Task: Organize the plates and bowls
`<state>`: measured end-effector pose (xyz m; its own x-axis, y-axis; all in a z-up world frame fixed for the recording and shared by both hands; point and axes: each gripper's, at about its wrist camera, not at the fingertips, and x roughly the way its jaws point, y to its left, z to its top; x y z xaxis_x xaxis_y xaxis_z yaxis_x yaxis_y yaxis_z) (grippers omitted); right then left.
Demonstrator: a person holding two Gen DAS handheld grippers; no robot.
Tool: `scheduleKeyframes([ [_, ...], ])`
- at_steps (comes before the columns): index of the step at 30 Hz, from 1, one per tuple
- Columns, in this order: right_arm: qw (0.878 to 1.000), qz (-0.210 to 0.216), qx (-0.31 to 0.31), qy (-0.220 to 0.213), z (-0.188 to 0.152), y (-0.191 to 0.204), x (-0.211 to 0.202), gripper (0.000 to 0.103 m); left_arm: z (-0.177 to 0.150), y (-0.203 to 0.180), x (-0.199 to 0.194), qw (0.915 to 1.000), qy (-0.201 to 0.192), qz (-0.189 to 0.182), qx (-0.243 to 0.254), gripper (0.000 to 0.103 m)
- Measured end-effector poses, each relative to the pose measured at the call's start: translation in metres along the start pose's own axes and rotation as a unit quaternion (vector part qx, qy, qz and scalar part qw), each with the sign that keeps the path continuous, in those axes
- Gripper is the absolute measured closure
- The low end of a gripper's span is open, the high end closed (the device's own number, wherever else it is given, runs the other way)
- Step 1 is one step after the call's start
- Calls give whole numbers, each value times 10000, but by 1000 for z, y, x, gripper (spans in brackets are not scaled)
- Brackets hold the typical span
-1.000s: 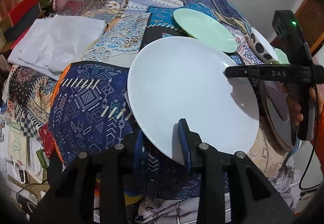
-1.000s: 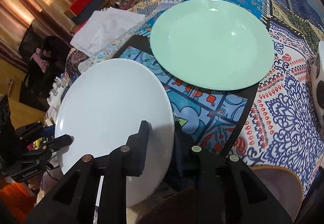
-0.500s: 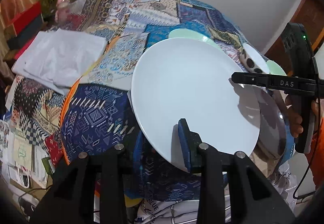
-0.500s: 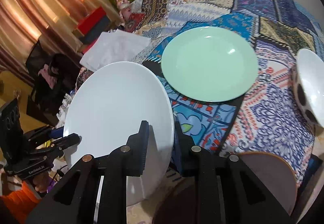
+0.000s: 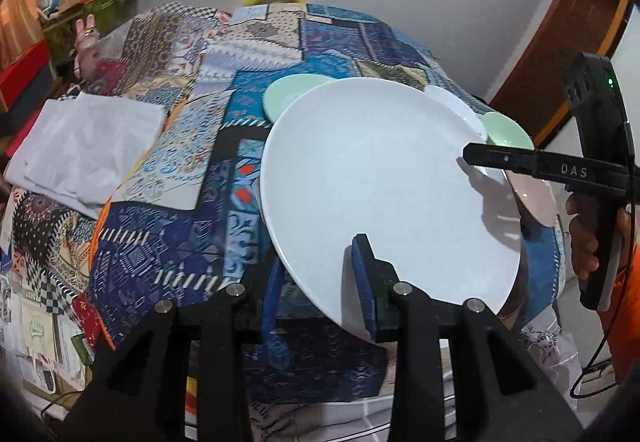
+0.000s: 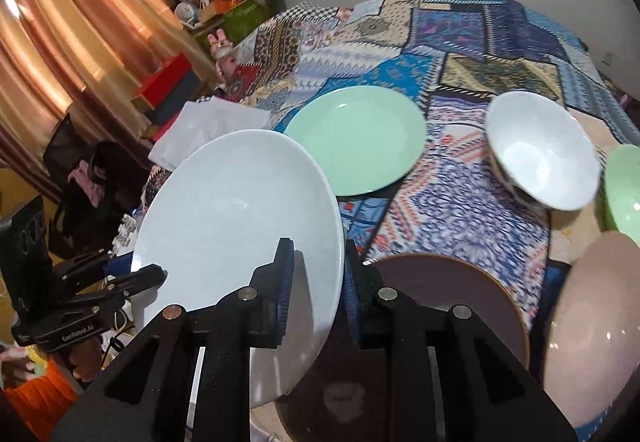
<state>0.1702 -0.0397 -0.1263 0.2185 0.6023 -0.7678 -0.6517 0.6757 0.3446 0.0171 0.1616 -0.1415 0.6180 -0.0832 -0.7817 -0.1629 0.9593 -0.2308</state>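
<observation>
Both grippers, left and right, clamp their fingers on the white plate, held above the worktop; green plate, white bowl and brown plate lie near.

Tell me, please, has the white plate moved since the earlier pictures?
Yes. The white plate, held by both tools, has risen: in the right wrist view the mint plate on the patchwork cloth shrank and receded, and more bowls came into view.
</observation>
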Motion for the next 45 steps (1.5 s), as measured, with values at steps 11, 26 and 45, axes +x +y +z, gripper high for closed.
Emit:
scheduleKeyframes([
  [11, 9990, -133, 301, -313, -26, -22, -39, 82, 3, -43, -5, 9990, -29, -167, 404, 70],
  [26, 9959, -323, 766, -358, -65, -51, -57, 82, -4, -77, 26, 9965, 342, -347, 672, 70],
  [45, 9892, -304, 1403, -279, -103, -83, -42, 81, -10, -93, 84, 9922, 949, -189, 790, 69],
])
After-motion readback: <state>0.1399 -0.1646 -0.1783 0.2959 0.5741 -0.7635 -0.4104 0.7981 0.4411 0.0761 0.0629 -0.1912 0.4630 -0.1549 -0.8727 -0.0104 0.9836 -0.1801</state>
